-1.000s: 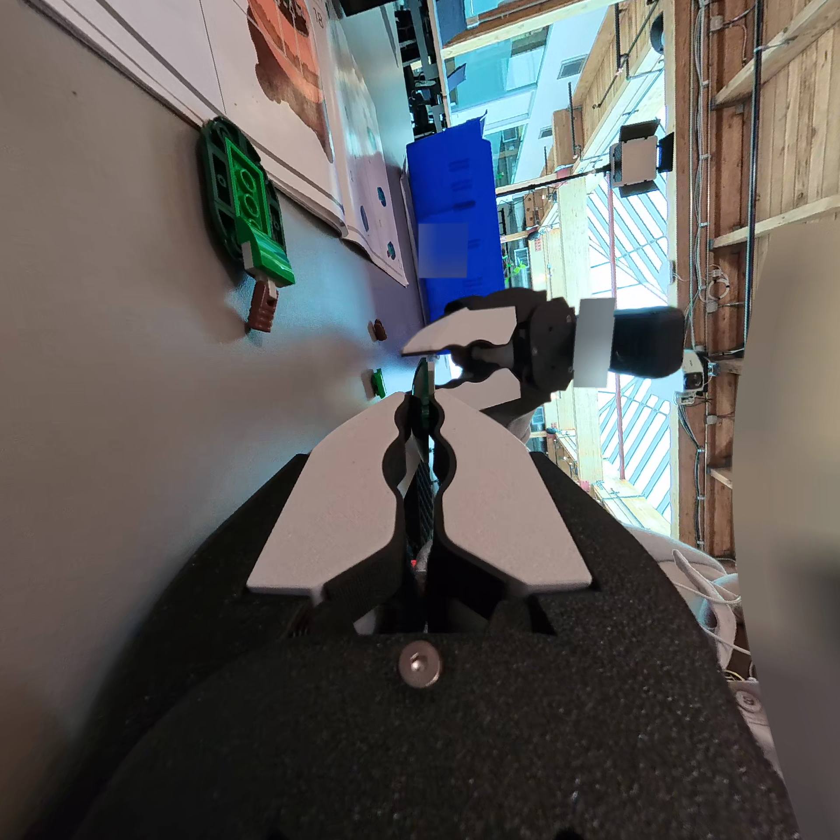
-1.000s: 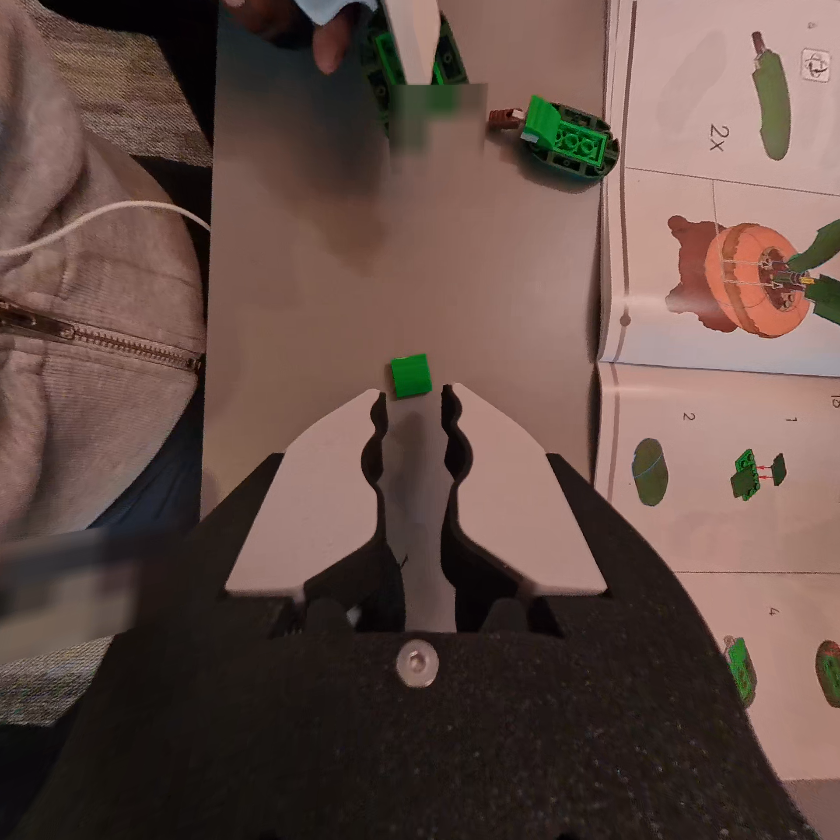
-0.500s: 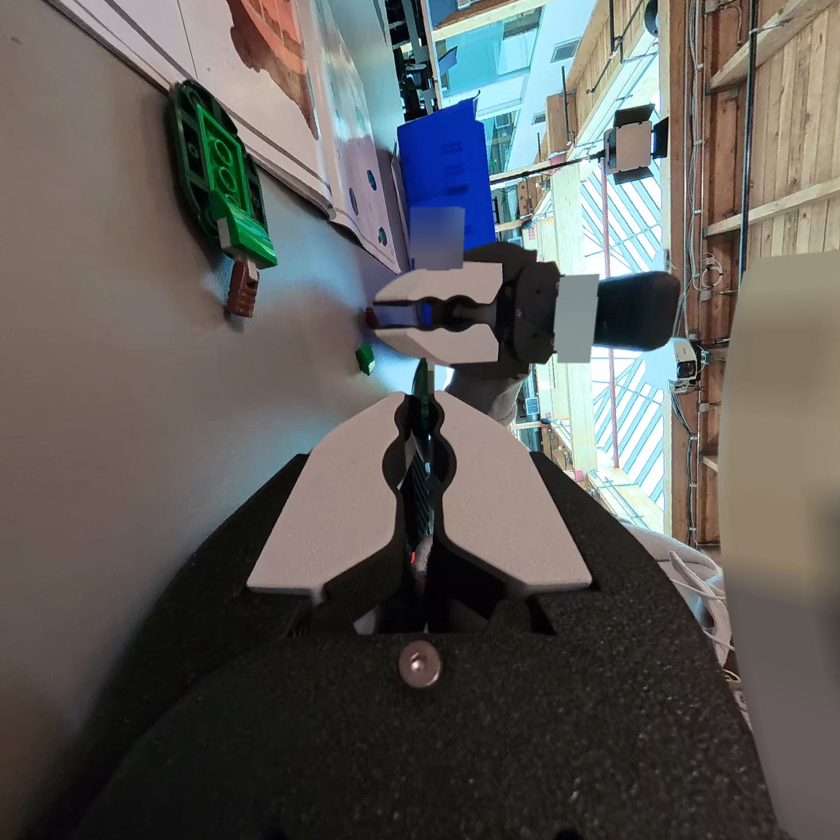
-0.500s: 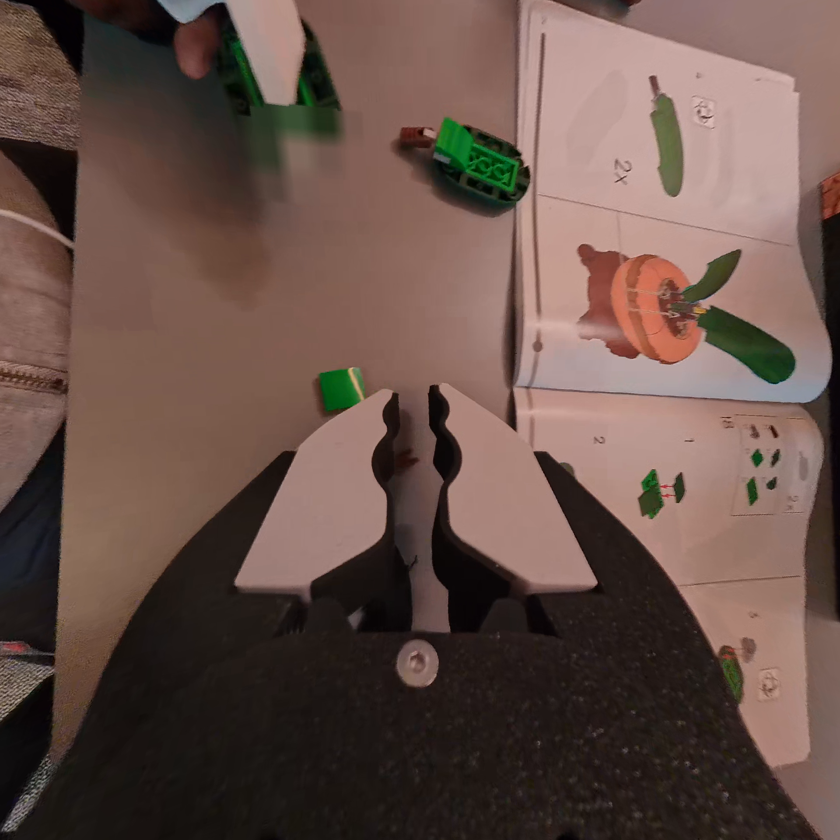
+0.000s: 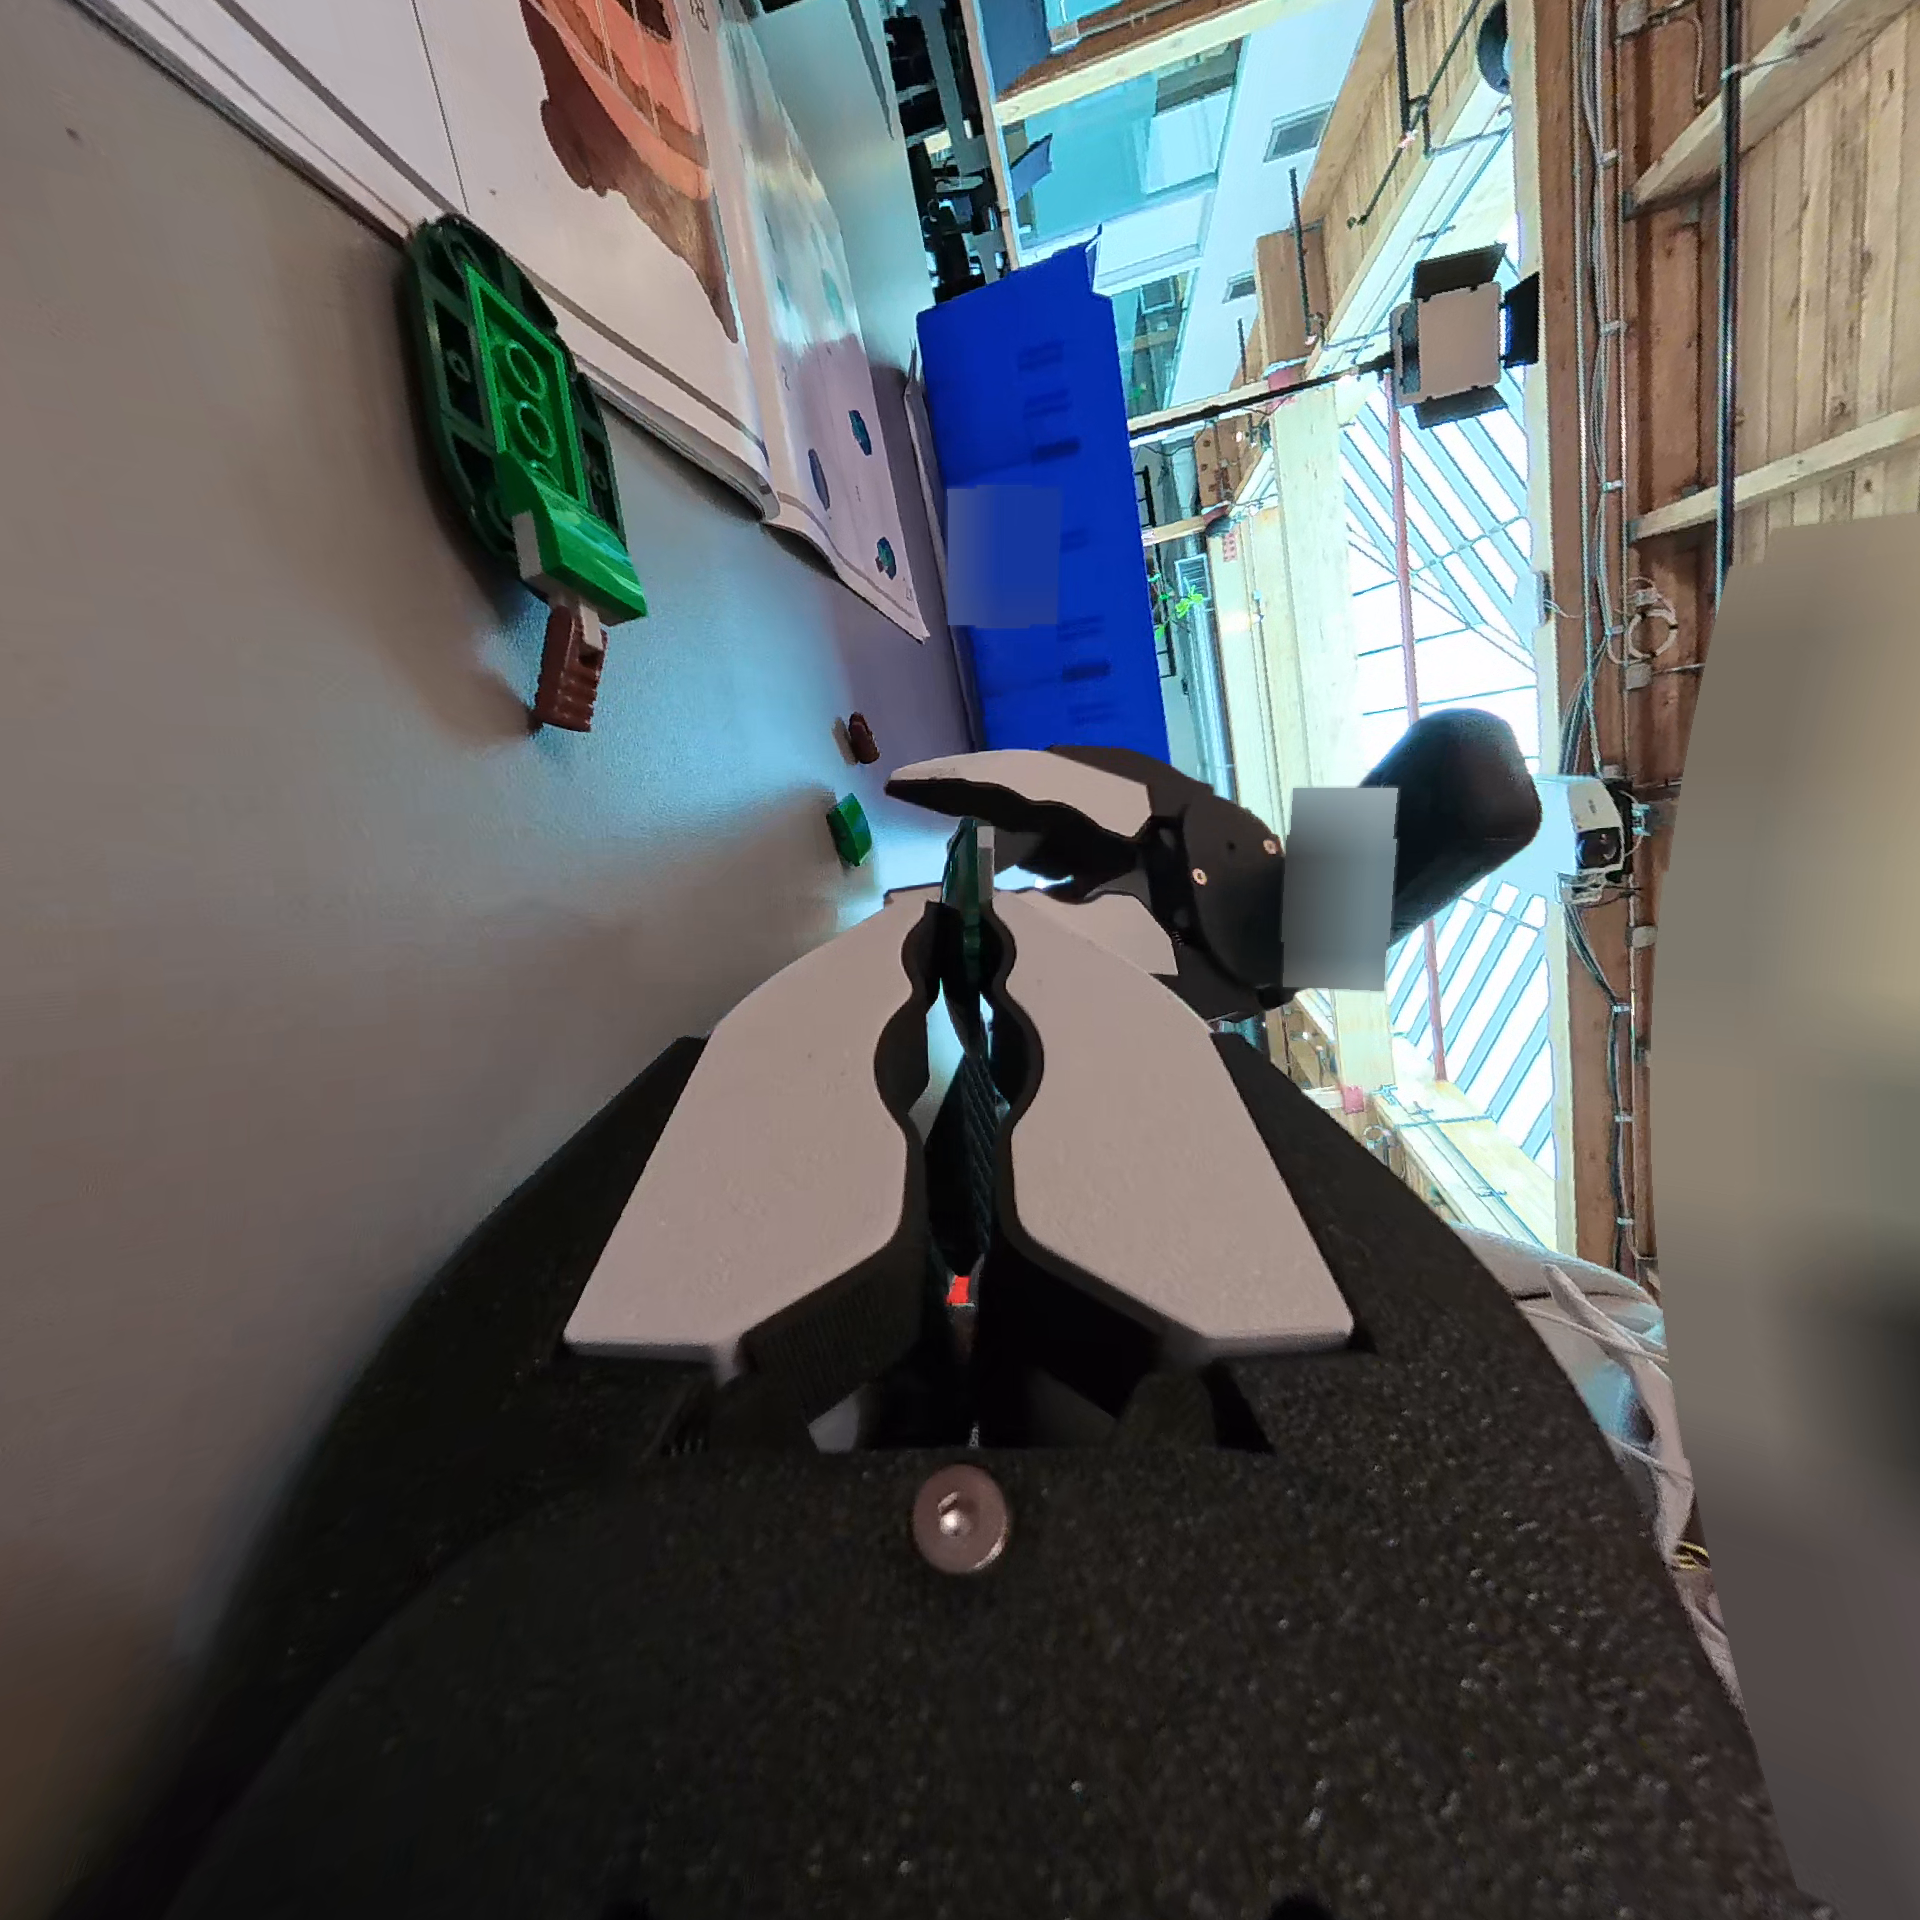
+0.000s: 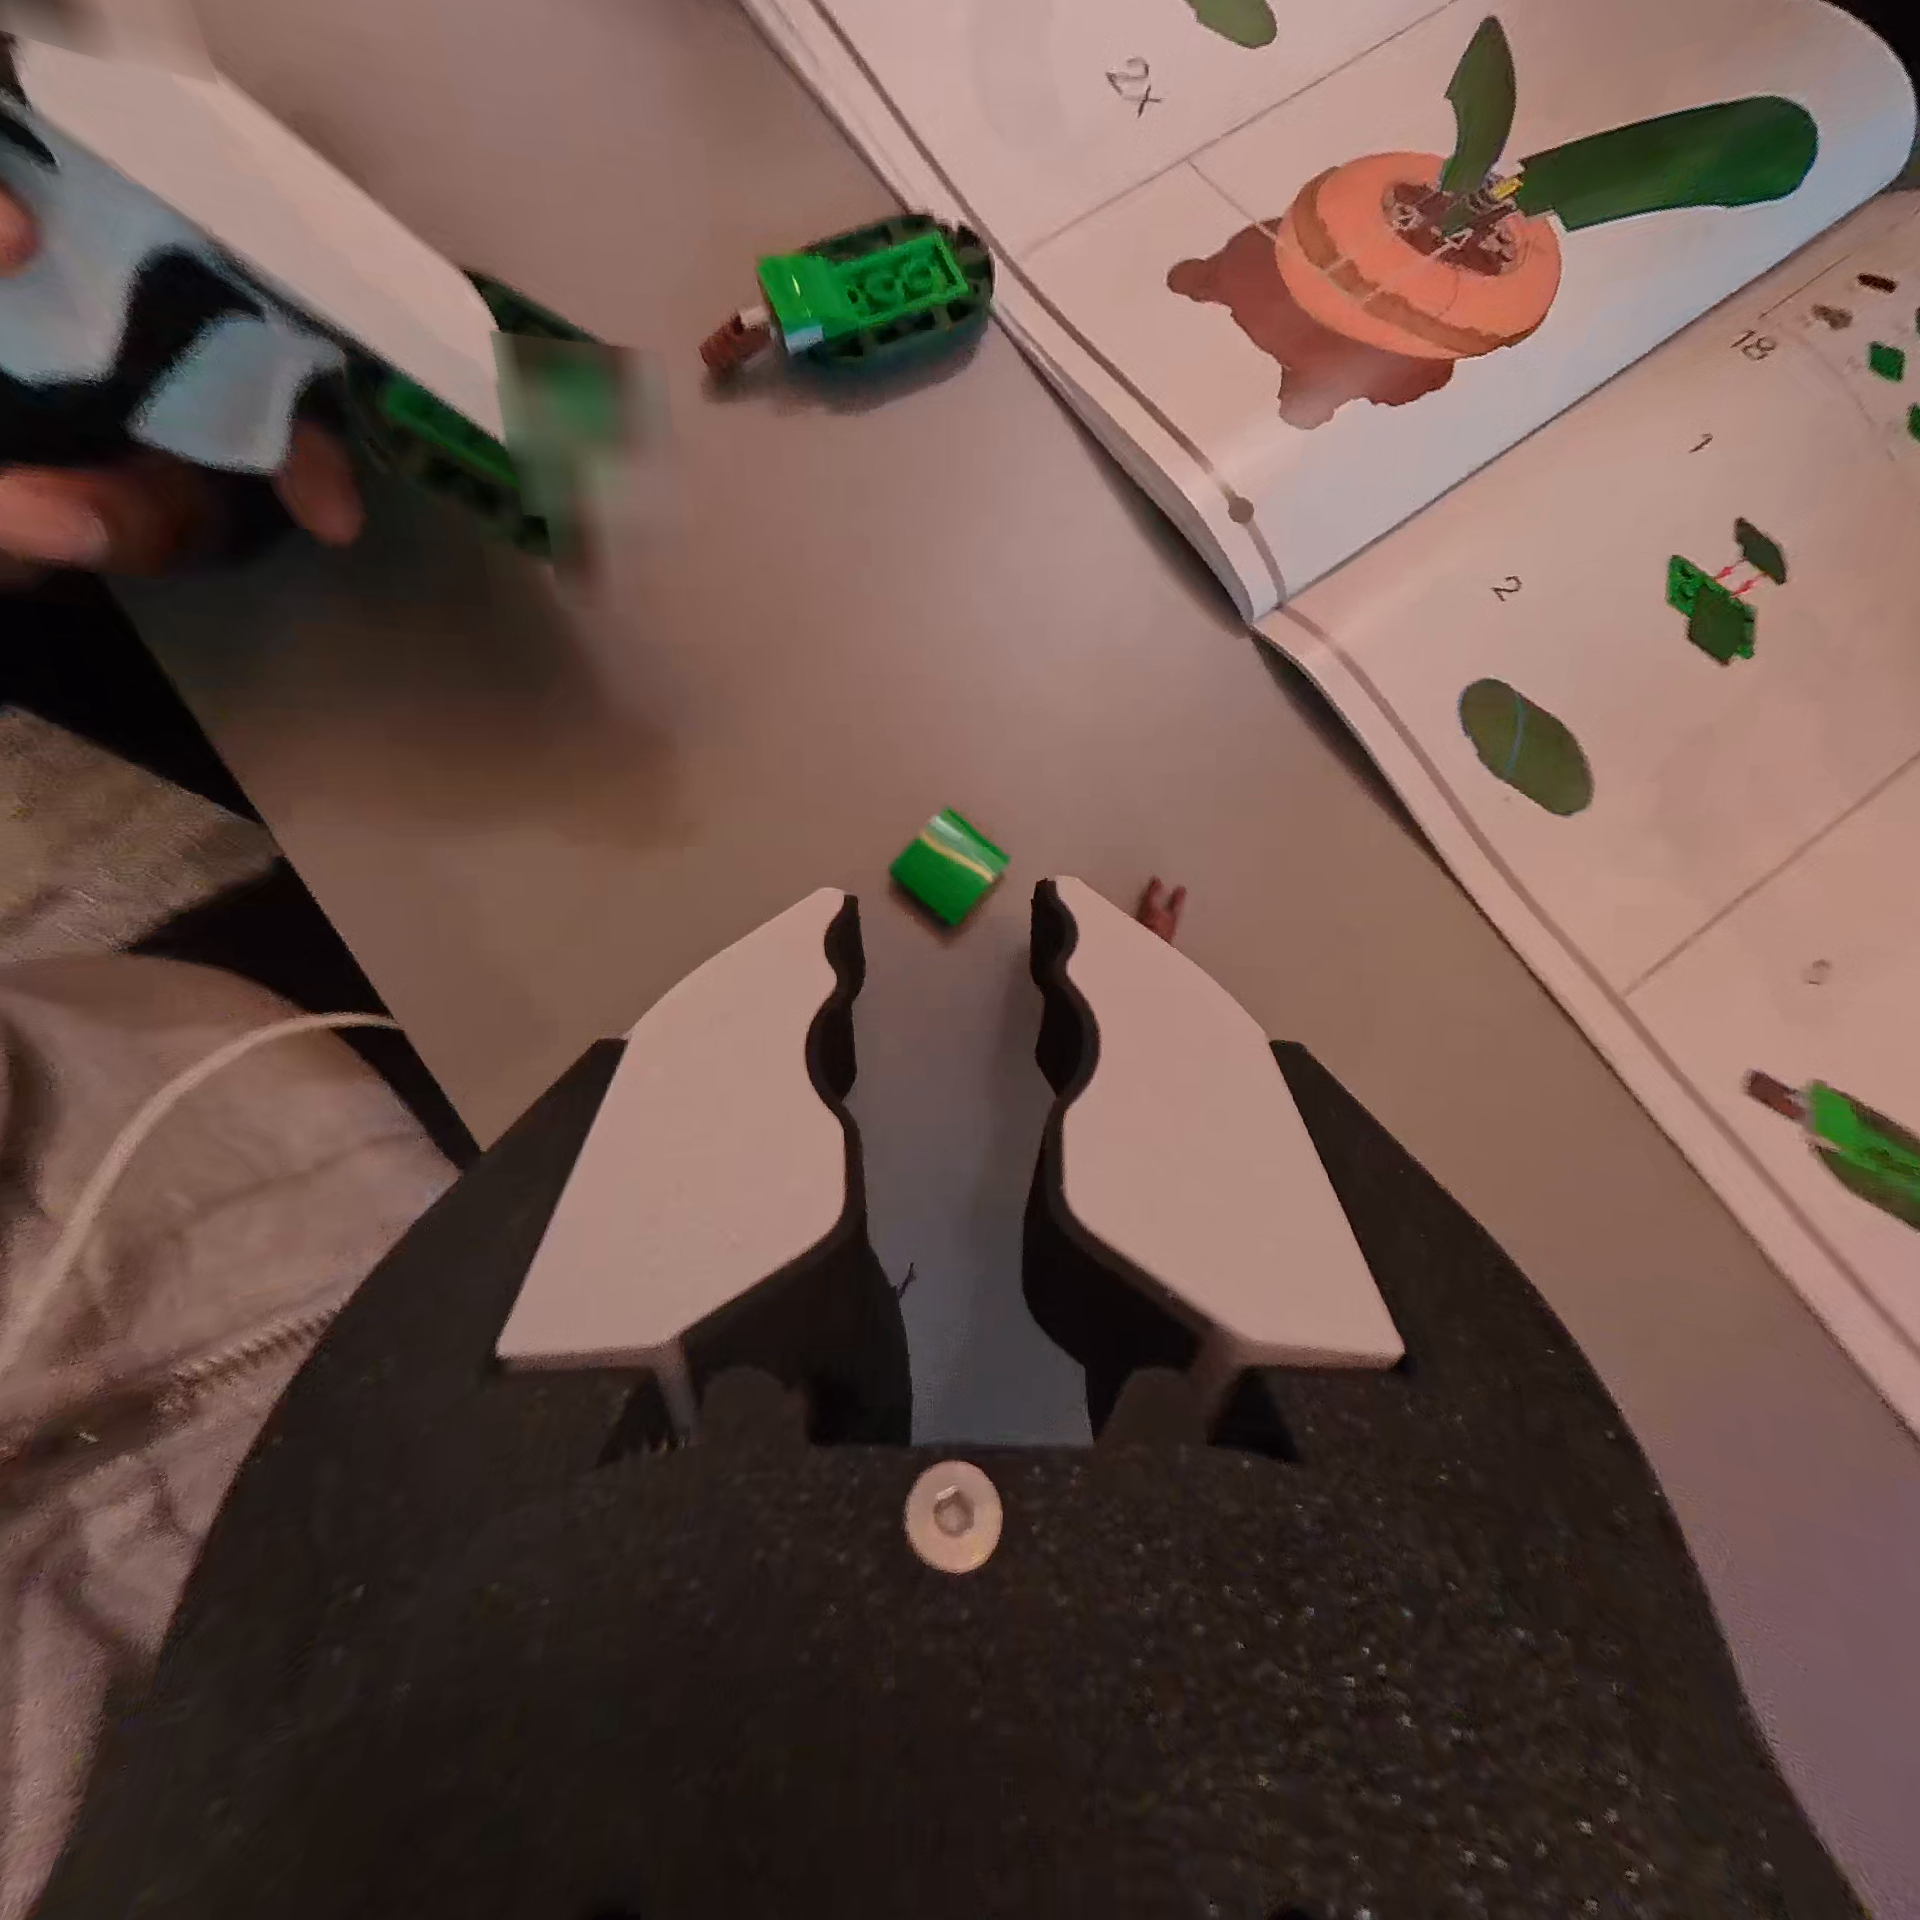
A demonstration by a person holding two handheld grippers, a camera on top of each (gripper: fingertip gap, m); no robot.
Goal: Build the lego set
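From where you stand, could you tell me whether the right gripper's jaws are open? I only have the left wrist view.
Observer: Yes, the right gripper is open and empty.
Operator: Thank you. Where is the small green tile relative to it?
Observer: The small green tile lies flat right at the tips, in line with the gap, not gripped.
Operator: And what is my left gripper holding? I see it only edge-on.
Observer: The left gripper is shut on a dark green plate with a bright green part on it, partly blurred.
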